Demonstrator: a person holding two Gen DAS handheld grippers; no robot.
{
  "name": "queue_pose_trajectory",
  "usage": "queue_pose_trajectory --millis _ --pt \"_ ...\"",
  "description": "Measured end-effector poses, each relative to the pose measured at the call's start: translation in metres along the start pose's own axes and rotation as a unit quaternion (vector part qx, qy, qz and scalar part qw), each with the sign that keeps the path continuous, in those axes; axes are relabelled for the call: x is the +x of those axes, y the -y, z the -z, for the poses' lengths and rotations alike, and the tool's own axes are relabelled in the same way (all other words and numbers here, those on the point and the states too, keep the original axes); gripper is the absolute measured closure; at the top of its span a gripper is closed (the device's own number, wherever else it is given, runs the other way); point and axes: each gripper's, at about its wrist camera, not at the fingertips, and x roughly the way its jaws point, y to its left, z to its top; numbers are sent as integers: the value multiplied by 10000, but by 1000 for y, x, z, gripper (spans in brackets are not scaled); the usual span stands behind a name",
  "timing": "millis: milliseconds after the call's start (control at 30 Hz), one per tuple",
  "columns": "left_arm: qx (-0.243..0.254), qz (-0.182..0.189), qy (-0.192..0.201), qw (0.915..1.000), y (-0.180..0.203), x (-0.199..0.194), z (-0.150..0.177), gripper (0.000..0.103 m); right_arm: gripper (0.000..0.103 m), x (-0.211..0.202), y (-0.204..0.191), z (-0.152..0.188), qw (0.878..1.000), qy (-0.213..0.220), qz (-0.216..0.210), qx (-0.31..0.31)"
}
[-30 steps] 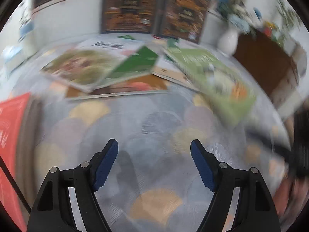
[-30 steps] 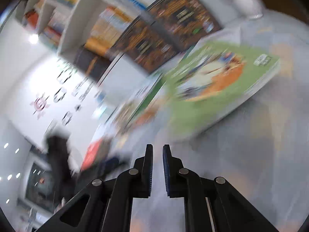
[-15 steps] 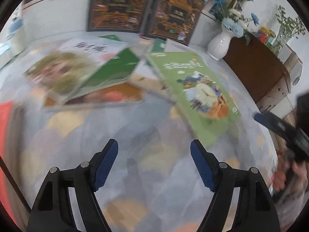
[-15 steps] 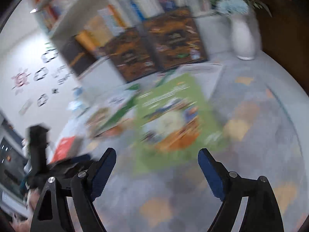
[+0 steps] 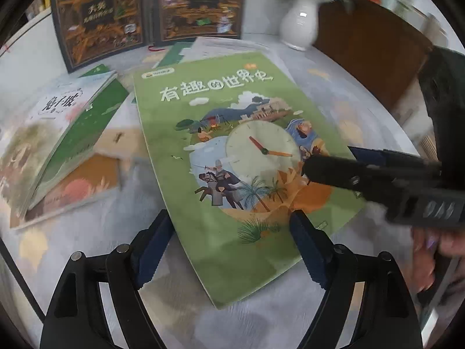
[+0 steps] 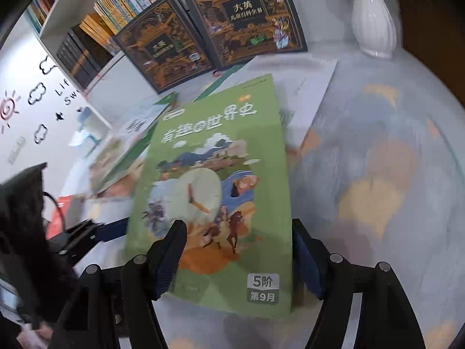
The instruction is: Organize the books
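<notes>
A large green book [image 5: 232, 157] with a clock picture lies flat on the patterned tabletop [image 5: 96, 241]. My left gripper [image 5: 231, 250] hovers over its near left corner, its jaws opening; the corner lies below and between the blue pads [image 5: 154, 250], which do not press on it. My right gripper [image 6: 238, 261] stands over the book's [image 6: 215, 192] near right corner with its jaws closing; one pad [image 6: 168, 261] is above the cover, the other by the right edge. The right gripper [image 5: 331, 160] also reaches in from the right in the left wrist view.
A loose pile of books [image 5: 58, 145] lies left of the green one. Two dark ornate books [image 5: 200, 5] lean upright against a bookshelf [image 6: 116, 8] at the back. A white vase [image 5: 299, 23] and a brown cabinet [image 5: 372, 49] stand at the back right. A white sheet [image 6: 305, 87] lies under the green book.
Both grippers have closed in on the green book, which now fills the middle of both views. The right gripper went from shut to wide apart.
</notes>
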Motion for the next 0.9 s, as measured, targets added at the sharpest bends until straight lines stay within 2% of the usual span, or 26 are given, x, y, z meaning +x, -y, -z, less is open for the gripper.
queue_pose_trajectory --millis 100,133,200,300,367,433,500,600,633,667,767,900 --pt "101 271 -173 9994 -3 -27 37 25 32 -19 0 39 9950 -243 -837 478" --pt "168 313 -256 9990 -1 -37 51 25 32 -24 -7 57 9926 -402 -1048 457" --pt "464 529 -479 9964 5 -63 93 25 32 -35 -26 94 9888 -756 -1284 40" --pt "593 877 -485 9932 3 -87 125 27 32 -49 -36 122 9835 -922 -1480 -490" --pt "290 987 -484 9935 -11 -89 125 39 34 -47 -29 120 9798 -969 -1671 -512" --pt "-104 1092 -446 9930 -29 -84 114 53 34 -37 -17 105 9753 -1026 -1943 -205" --pt "-236 997 -422 9938 -39 -77 104 65 34 -27 -11 91 9733 -1013 -2061 -25" --pt "-702 1168 -395 9899 -55 -72 96 66 41 -18 -10 76 9725 -1059 -2073 -48" --pt "-769 1209 -380 9889 -59 -72 96 68 49 -13 -14 72 9748 -1038 -1975 -57" --pt "-753 1181 -339 9896 -61 -72 96 71 58 -11 -13 71 9775 -970 -1871 -46" --pt "-824 1159 -231 9896 -64 -73 98 74 67 -7 -10 73 9786 -744 -1911 188" --pt "-961 1158 -29 9886 -69 -78 105 74 78 -9 -10 79 9849 -448 -1669 114"
